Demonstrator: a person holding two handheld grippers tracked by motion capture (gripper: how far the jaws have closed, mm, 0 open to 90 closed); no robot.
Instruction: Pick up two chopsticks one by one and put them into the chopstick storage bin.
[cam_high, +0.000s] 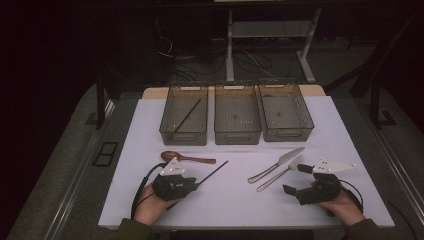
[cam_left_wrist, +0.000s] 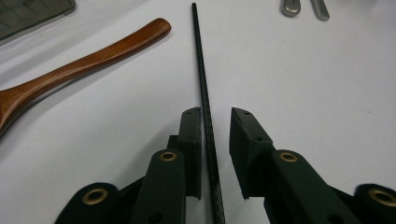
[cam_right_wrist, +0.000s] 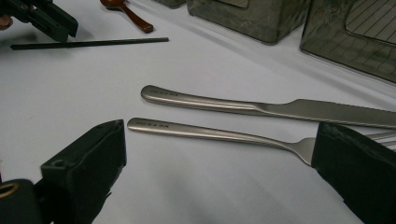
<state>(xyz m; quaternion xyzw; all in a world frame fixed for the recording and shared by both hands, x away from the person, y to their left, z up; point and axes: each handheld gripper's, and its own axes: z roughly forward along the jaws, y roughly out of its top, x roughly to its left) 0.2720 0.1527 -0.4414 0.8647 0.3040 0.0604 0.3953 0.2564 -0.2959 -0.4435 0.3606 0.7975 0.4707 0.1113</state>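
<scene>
Sorting looks to be the job, and the step in hand is the pickup: the left gripper (cam_left_wrist: 215, 122) has its jaws spread astride a chopstick (cam_left_wrist: 203, 93) at 6 o'clock of the left bin (cam_high: 183, 114), which holds another. Next it needs to pinch and lift. The right gripper (cam_right_wrist: 219, 149) gapes wide around the fork (cam_right_wrist: 210, 133), knife (cam_right_wrist: 261, 108) beside. White table (cam_high: 235, 200), dark room.

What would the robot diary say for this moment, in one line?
left gripper: open, jaws either side of black chopstick | right gripper: open near fork | both on table
</scene>
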